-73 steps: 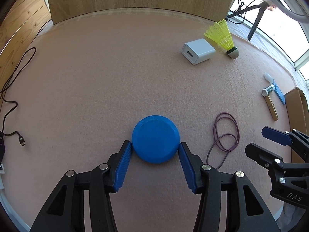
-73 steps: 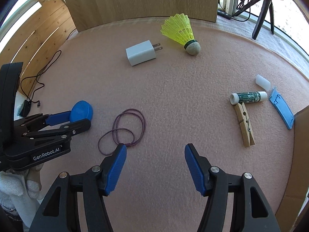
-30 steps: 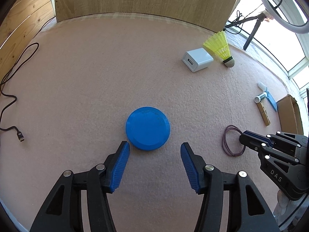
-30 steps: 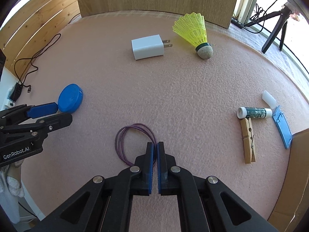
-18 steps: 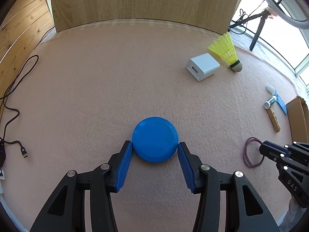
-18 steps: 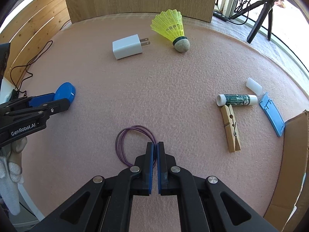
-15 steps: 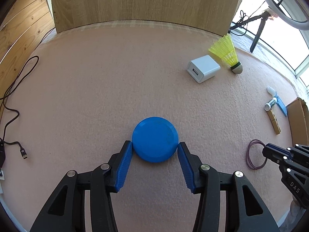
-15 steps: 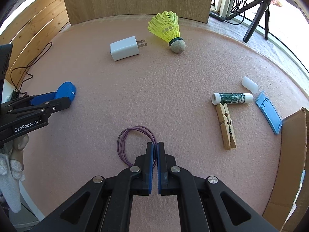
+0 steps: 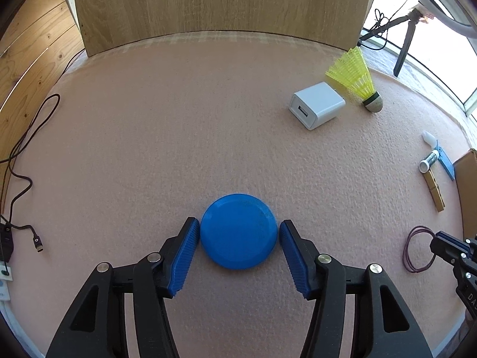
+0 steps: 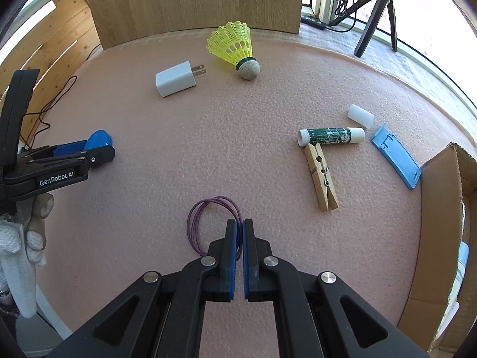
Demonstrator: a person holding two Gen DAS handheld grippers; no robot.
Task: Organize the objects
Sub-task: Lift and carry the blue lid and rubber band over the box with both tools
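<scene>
My right gripper (image 10: 240, 232) is clamped on the purple band (image 10: 205, 208), left gripper (image 9: 238, 234) half-open, barely hugging the blue disc (image 9: 238, 235) — next, I reckon, carry the band toward the cardboard box (image 10: 441, 208) beside the clothespin (image 10: 320, 179).

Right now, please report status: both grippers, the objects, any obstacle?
Left gripper flanks blue disc, right pad not touching. Right gripper shut on purple band. Clothespin, glue stick lie toward cardboard box; nothing blocking.
</scene>
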